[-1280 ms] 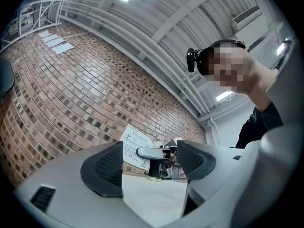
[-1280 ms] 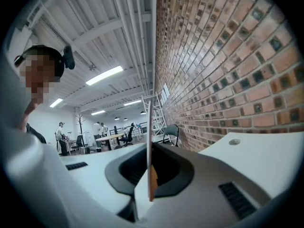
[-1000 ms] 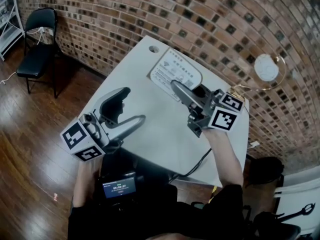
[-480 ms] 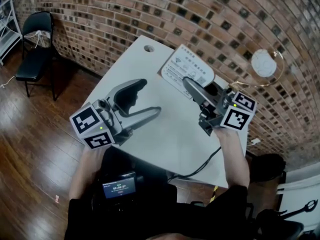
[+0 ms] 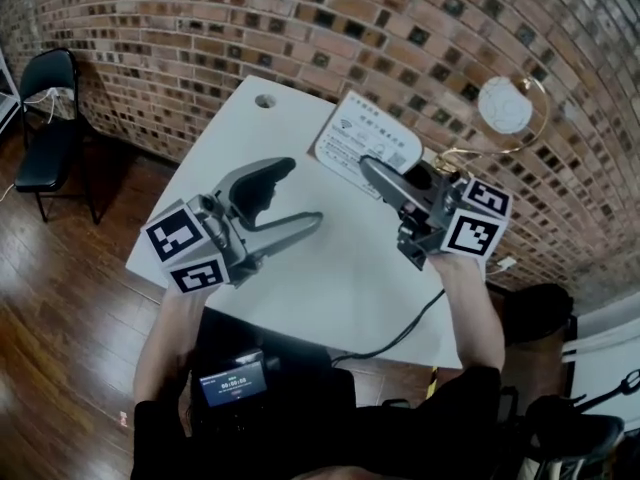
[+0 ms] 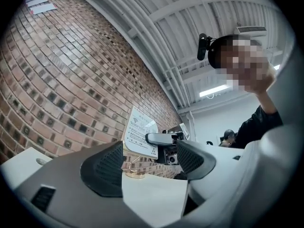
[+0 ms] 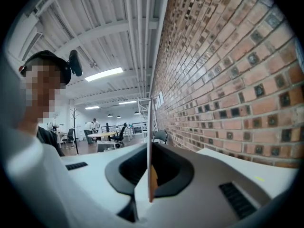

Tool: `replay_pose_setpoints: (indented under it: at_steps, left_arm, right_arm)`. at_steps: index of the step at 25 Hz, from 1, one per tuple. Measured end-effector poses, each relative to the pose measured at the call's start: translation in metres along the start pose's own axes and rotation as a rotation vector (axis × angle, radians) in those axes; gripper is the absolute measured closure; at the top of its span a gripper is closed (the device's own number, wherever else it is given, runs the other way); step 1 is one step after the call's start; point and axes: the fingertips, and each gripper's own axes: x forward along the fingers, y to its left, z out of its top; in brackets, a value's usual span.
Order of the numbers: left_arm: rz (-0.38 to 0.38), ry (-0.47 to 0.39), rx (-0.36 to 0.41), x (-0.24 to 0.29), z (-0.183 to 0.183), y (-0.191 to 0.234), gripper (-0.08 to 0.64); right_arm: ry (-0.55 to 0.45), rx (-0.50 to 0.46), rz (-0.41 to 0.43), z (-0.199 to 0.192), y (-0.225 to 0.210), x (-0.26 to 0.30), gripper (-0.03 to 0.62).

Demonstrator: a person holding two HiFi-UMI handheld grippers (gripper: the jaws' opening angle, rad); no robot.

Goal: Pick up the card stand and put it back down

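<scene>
The card stand is a white printed card (image 5: 365,143) at the back of the white table (image 5: 340,278). My right gripper (image 5: 368,166) is shut on the card's near edge. In the right gripper view the card (image 7: 149,141) shows edge-on, pinched between the two jaws of the right gripper (image 7: 150,172). In the left gripper view the card (image 6: 140,137) leans tilted, with a gold wire and round foot (image 6: 137,174) under it at table level. My left gripper (image 5: 300,194) hangs open over the table's left part, nothing between its fingers; its view shows the left gripper (image 6: 148,163) facing the card.
A gold hoop holding a round white disc (image 5: 503,106) stands at the table's back right corner. A brick wall (image 5: 420,28) runs close behind the table. A black cable (image 5: 395,333) trails off the front edge. A black chair (image 5: 45,118) stands at far left.
My left gripper has come up and right from the table's front left edge to over the table. The right gripper stays clamped on the card, barely shifted.
</scene>
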Motion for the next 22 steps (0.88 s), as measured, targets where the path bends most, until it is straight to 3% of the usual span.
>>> replay_pose_setpoints:
  at_steps: [14, 22]
  left_arm:
    - [-0.128, 0.069, -0.051, 0.061, -0.024, 0.005, 0.209]
    - [-0.194, 0.099, -0.034, 0.097, -0.021, 0.007, 0.209]
  right_arm:
    - [-0.026, 0.005, -0.088, 0.005, -0.041, -0.049, 0.563]
    - [-0.015, -0.005, -0.147, 0.015, -0.072, -0.081, 0.563]
